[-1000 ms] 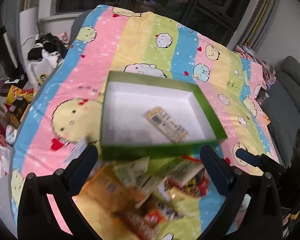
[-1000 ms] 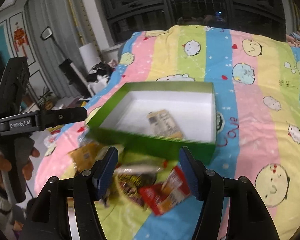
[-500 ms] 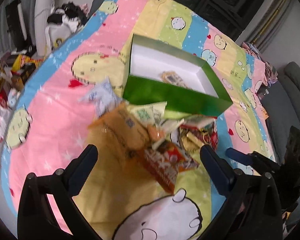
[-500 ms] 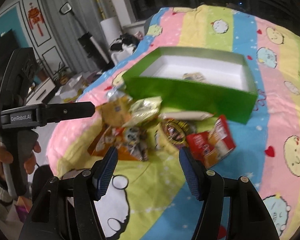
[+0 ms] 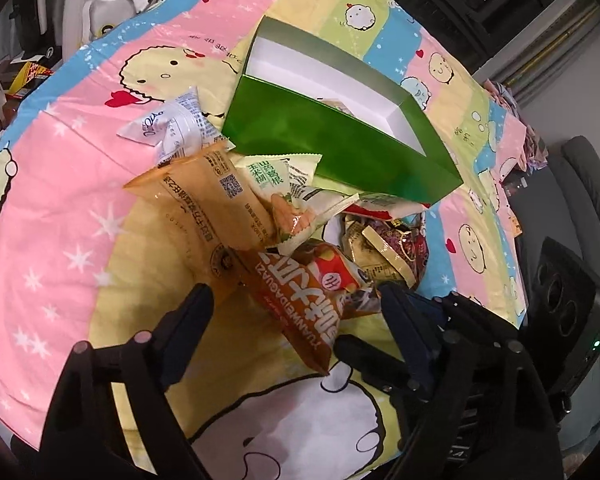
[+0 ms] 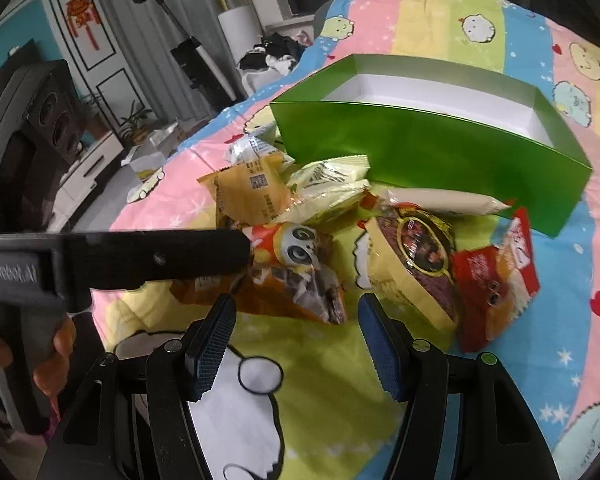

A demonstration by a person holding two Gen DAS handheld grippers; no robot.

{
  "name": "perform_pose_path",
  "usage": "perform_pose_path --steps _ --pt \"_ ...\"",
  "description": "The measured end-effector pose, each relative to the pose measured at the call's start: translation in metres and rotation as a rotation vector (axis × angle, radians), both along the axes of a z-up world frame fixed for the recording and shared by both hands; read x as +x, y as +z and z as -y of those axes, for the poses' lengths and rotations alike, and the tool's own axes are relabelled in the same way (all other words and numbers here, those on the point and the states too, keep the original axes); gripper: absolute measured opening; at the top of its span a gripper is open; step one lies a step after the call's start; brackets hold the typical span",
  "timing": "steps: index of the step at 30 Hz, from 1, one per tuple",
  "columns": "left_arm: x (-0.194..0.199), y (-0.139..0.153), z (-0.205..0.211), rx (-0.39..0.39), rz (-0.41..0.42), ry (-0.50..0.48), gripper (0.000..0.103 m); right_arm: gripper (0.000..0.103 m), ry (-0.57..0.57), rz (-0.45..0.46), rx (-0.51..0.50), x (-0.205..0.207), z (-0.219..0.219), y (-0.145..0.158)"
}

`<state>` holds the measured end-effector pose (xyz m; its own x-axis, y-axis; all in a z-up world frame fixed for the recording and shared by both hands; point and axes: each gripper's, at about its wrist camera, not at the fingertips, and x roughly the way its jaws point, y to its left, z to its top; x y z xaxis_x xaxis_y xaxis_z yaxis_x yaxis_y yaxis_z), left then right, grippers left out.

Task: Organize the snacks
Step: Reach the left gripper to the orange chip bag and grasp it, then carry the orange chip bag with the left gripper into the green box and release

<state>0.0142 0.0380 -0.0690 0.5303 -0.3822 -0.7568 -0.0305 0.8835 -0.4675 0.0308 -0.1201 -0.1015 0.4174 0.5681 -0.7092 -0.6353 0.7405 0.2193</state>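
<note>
Left gripper [image 5: 288, 304]: jaws closing, black fingers either side of the near end of an orange snack packet with white lettering [image 5: 300, 292]. Pads not pressing on it. Packet reads "YUANWEIDAGUAZI" along one edge, with large white Chinese characters; in the right wrist view the same packet shows a cartoon panda face. It lies on the striped cartoon-print bedsheet [image 5: 60, 240].

Right gripper [image 6: 296, 332]: fingers spread apart, nothing between the ribbed blue pads, held just short of the snack pile. The left gripper's black body crosses this view from the left, with "GenRobot.AI" on its side, held by a hand [image 6: 40, 360] at the lower left edge.

Snack pile, just beyond both grippers:
- flat tan-orange packet with a QR code and Chinese text [image 5: 204, 196], partly under the orange packet
- pale green sachet with green Chinese characters [image 5: 276, 184], lying on the tan one
- yellow pouch with a dark red oval label [image 6: 412, 260], writing too small to read
- red packet with a white panel [image 6: 496, 276], right of the pouch
- white sachet with blue script [image 5: 172, 124], left of the pile, near the box corner.

Beyond the pile: open green cardboard box with white inside [image 5: 340, 148], touching the farthest packets. One small packet shows inside, mostly hidden by the near wall.
</note>
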Motion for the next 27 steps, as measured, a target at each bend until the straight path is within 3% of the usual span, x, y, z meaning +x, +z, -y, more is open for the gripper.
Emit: perform_pose_path --steps 2,5,6,12,18,22,27 --pt "0.003 -0.002 -0.001 -0.013 -0.006 0.002 0.059 0.064 0.013 -0.006 0.015 0.003 -0.004 -0.001" --pt "0.005 -0.006 -0.002 -0.034 -0.013 -0.010 0.050 0.061 0.031 -0.018 0.032 0.007 -0.009 -0.003" --pt "0.005 -0.007 -0.001 -0.029 -0.015 -0.014 0.049 0.055 0.037 -0.024 0.033 0.008 -0.010 -0.004" --pt "0.007 -0.010 -0.003 -0.023 -0.007 -0.022 0.047 0.030 0.009 -0.046 0.019 0.013 -0.007 -0.012" --pt "0.005 -0.010 -0.003 -0.011 0.023 -0.033 0.045 0.019 -0.006 -0.042 0.019 0.010 -0.007 -0.016" --pt "-0.003 -0.001 -0.006 -0.026 0.040 -0.037 0.044 0.018 -0.016 -0.016 0.049 -0.001 -0.004 -0.009" --pt "-0.011 0.022 -0.004 -0.017 0.121 -0.053 0.044 0.018 -0.020 0.035 0.068 -0.011 0.002 0.014"
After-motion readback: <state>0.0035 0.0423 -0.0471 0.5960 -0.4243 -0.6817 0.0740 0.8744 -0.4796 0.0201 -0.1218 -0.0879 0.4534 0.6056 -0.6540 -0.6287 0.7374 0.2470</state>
